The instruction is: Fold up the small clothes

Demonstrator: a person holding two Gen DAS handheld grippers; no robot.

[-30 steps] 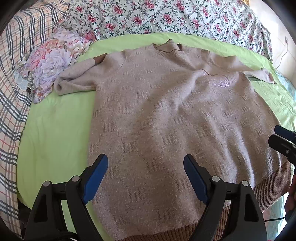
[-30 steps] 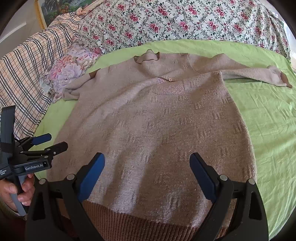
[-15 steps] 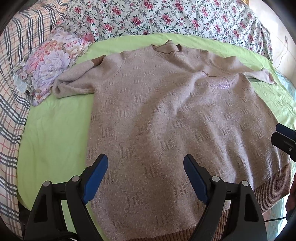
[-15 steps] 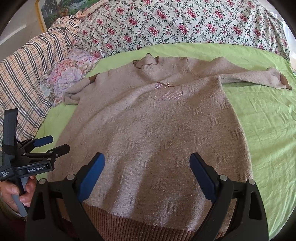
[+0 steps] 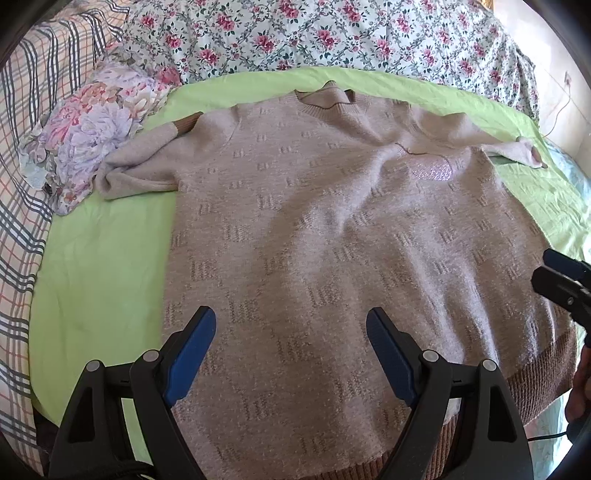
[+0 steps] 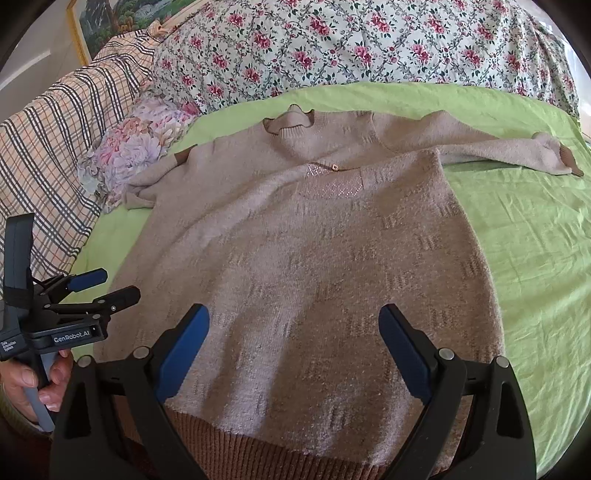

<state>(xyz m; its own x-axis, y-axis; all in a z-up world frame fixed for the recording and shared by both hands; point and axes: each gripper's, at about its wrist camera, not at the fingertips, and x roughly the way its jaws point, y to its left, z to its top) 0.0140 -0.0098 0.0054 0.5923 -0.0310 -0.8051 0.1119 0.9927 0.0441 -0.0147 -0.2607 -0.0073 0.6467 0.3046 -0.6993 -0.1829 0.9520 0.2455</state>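
A beige knit sweater with a brown ribbed hem lies flat, front up, on a green sheet; it also shows in the right wrist view. Its left sleeve is bunched and folded; its right sleeve stretches out to the right. My left gripper is open and empty above the lower left part of the sweater. My right gripper is open and empty above the hem. Each gripper also shows in the other's view: the left one, the right one.
A floral quilt lies along the far side of the bed. A plaid blanket and a bundle of flowered cloth lie at the left. A framed picture hangs at the top left. Bare green sheet lies right of the sweater.
Both grippers have shifted slightly back and up, so the sweater sits a little lower in both views. Both stay open. The sweater has not moved.
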